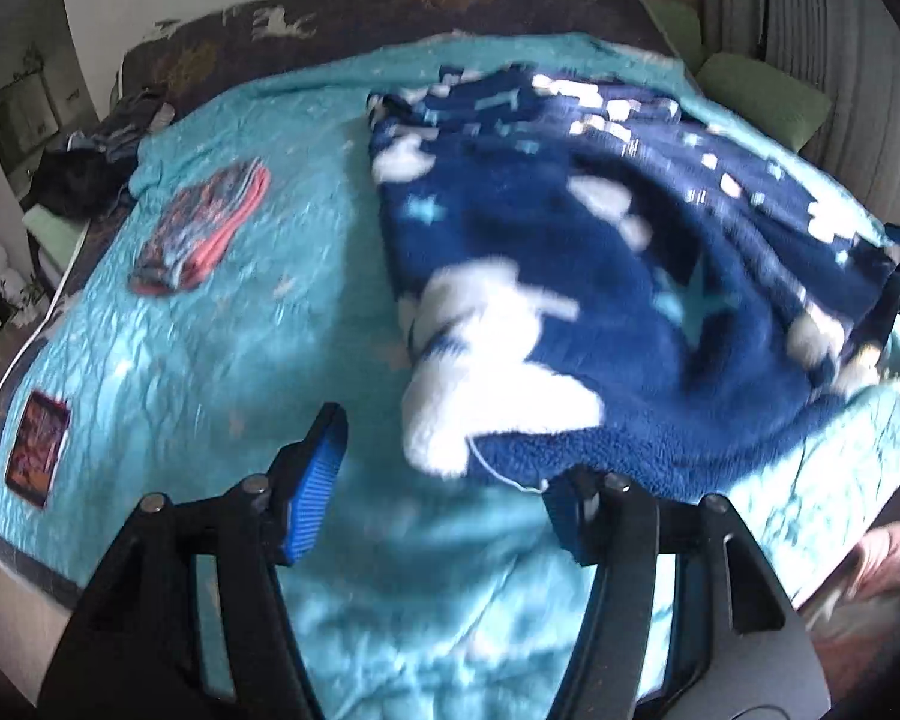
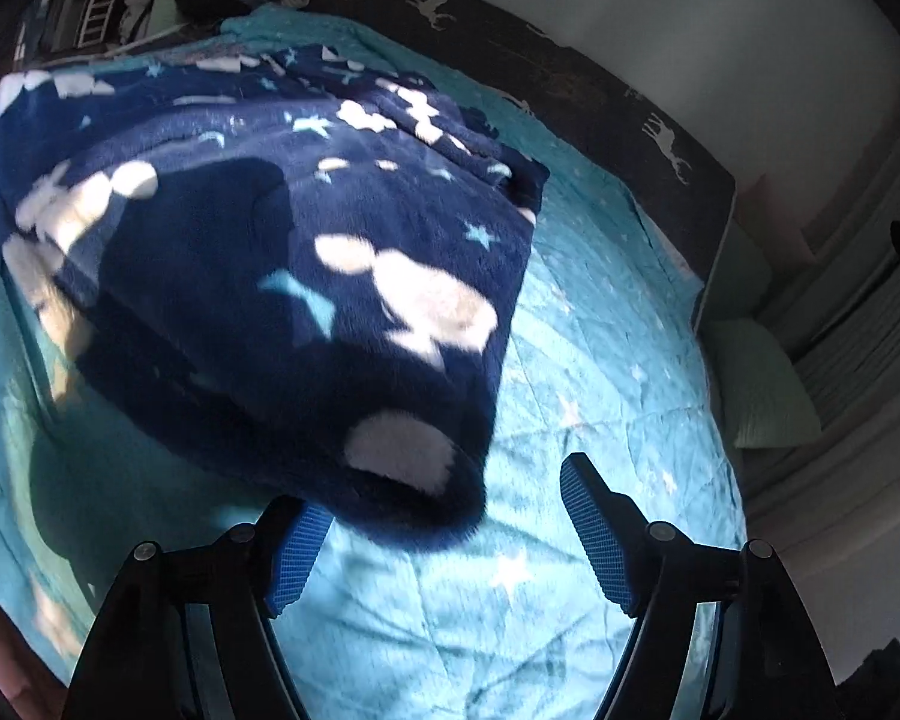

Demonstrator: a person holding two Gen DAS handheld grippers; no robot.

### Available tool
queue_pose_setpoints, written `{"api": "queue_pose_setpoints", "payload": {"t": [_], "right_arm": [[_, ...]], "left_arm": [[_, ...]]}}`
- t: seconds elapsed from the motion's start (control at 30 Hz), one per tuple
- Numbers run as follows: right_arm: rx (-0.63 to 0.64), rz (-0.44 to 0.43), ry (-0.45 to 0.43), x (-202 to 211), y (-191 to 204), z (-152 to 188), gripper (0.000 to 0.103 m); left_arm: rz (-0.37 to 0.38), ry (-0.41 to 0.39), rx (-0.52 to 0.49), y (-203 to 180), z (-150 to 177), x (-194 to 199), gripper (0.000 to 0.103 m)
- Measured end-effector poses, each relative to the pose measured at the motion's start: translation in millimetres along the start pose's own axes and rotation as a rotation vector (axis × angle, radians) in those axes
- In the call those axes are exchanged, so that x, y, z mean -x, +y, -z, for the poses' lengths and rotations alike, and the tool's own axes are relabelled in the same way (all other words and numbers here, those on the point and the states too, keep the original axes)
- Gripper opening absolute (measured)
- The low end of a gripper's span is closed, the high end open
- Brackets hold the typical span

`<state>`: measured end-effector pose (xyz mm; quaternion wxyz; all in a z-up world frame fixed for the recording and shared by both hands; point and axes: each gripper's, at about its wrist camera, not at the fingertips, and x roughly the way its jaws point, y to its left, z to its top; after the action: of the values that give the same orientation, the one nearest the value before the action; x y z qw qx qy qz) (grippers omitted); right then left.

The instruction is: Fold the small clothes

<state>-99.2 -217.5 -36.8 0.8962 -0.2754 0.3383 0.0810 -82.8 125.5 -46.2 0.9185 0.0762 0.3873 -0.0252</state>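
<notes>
A navy fleece garment [image 1: 600, 252] with white clouds and pale stars lies spread and rumpled on the turquoise bedspread [image 1: 240, 330]. My left gripper [image 1: 444, 498] is open just in front of its near edge, and the fleece hem reaches the tip of the right-hand finger [image 1: 570, 516]. In the right wrist view the same garment [image 2: 270, 252] fills the left half. Its near corner hangs between the fingers of my open right gripper [image 2: 444, 540], over the tip of the left pad [image 2: 297, 558]. Neither pair of pads presses on the cloth.
A folded pink patterned garment [image 1: 204, 234] lies on the bedspread to the left, and a small dark patterned rectangle [image 1: 36, 456] sits near the bed's left edge. Dark clothes [image 1: 90, 162] are piled at the far left corner. Green pillows [image 2: 762, 390] line the right side.
</notes>
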Motion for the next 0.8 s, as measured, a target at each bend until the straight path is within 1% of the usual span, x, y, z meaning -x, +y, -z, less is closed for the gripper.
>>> {"api": "queue_pose_setpoints", "payload": {"t": [0.07, 0.13, 0.2, 0.23, 0.3, 0.4, 0.5, 0.53, 0.6, 0.67, 0.73, 0.77, 0.8], "right_arm": [[-0.059, -0.050, -0.053, 0.1, -8.1, -13.8, 0.075], [-0.110, -0.108, -0.077, -3.1, -17.3, -23.1, 0.067], [-0.137, -0.198, -0.068, -7.9, -24.4, -28.2, 0.046], [-0.135, -0.241, -0.056, -9.9, -27.1, -30.1, 0.044], [-0.099, -0.283, -0.029, -11.2, -25.6, -27.4, 0.042], [-0.053, -0.372, 0.039, -16.0, -25.3, -18.1, 0.042], [-0.056, -0.405, 0.066, -22.6, -30.0, -11.4, 0.043], [-0.071, -0.418, 0.067, -24.2, -33.1, -10.3, 0.043], [-0.125, -0.467, 0.056, -29.7, -40.4, -10.3, 0.043], [-0.214, -0.551, 0.039, -37.4, -52.6, -10.7, 0.043], [-0.337, -0.650, 0.031, -48.5, -68.7, -8.4, 0.042], [-0.405, -0.705, 0.028, -54.1, -77.7, -5.5, 0.040], [-0.443, -0.738, 0.024, -56.6, -82.5, -3.6, 0.038]], "left_arm": [[0.040, -0.052, 0.018, 1.4, -12.1, 1.4, 0.062], [0.072, -0.077, 0.034, 4.2, -19.4, 0.6, 0.062], [0.107, -0.085, 0.036, 7.2, -24.2, -0.1, 0.062], [0.118, -0.083, 0.029, 6.9, -25.5, -0.5, 0.062], [0.135, -0.077, -0.002, 6.8, -25.2, 0.8, 0.062], [0.142, -0.041, -0.061, 7.1, -21.2, 0.9, 0.062], [0.120, 0.000, -0.115, 6.7, -16.1, -3.8, 0.062], [0.109, 0.003, -0.129, 6.2, -15.6, -4.8, 0.062], [0.084, -0.031, -0.169, 3.0, -14.6, -4.2, 0.062], [0.071, -0.092, -0.229, -4.7, -14.8, -0.6, 0.062], [0.063, -0.119, -0.283, -10.4, -15.9, 1.6, 0.062], [0.060, -0.129, -0.316, -13.5, -16.4, 3.4, 0.062], [0.062, -0.135, -0.345, -15.5, -17.4, 4.6, 0.062]]}}
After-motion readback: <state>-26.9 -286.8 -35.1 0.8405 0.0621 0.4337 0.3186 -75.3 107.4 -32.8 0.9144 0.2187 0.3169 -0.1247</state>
